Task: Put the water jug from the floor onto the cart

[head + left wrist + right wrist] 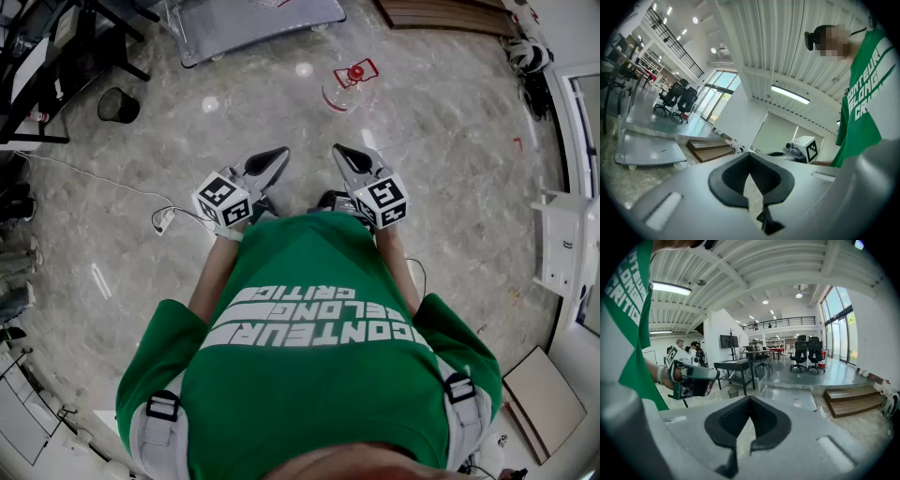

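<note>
The water jug, clear with a red cap, stands on the marble floor ahead of me. The cart, a flat grey platform on small wheels, sits beyond it at the top of the head view. It also shows as a cart in the left gripper view and as a cart in the right gripper view. My left gripper and right gripper are held side by side at chest height, well short of the jug. Both are shut with nothing between the jaws, as the left gripper and the right gripper show up close.
A black wastebasket and dark desks stand at the left. A white cable trails over the floor. Wooden steps lie at the far right of the cart, and a white cabinet lines the right wall.
</note>
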Available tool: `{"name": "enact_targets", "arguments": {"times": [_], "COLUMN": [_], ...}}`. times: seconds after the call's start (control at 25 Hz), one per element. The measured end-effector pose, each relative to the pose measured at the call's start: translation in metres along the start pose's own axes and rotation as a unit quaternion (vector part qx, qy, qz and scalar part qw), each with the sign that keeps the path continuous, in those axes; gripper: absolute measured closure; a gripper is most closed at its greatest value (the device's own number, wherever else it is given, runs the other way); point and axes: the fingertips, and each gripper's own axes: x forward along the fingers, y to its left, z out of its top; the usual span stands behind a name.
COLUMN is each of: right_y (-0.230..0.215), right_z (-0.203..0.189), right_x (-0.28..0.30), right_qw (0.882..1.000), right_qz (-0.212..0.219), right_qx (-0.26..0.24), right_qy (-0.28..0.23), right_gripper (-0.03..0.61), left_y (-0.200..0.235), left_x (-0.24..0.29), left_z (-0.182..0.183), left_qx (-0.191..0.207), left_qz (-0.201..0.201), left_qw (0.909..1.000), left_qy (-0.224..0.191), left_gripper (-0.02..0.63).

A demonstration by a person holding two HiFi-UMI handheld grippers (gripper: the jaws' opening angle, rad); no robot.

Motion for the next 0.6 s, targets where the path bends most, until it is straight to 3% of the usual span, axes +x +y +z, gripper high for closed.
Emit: {"name": "enact_targets", "arguments": {"times": [0.6], "right_y": [0.016], "right_z": [0.002], "right_x": [0.017], "right_qw": [1.0], "right_qz": [-0.013], "right_qx": [0.017], "right_qy": [0.016], "right_gripper": [0.586], "left_y": [0.011], "left_x": [-0.031], "left_z": [0.008], "left_qx": [-0.021], "left_qz": [-0.018], "left_qw": [0.9995], "left_qy": [-0.012], "left_gripper": [0.606]}}
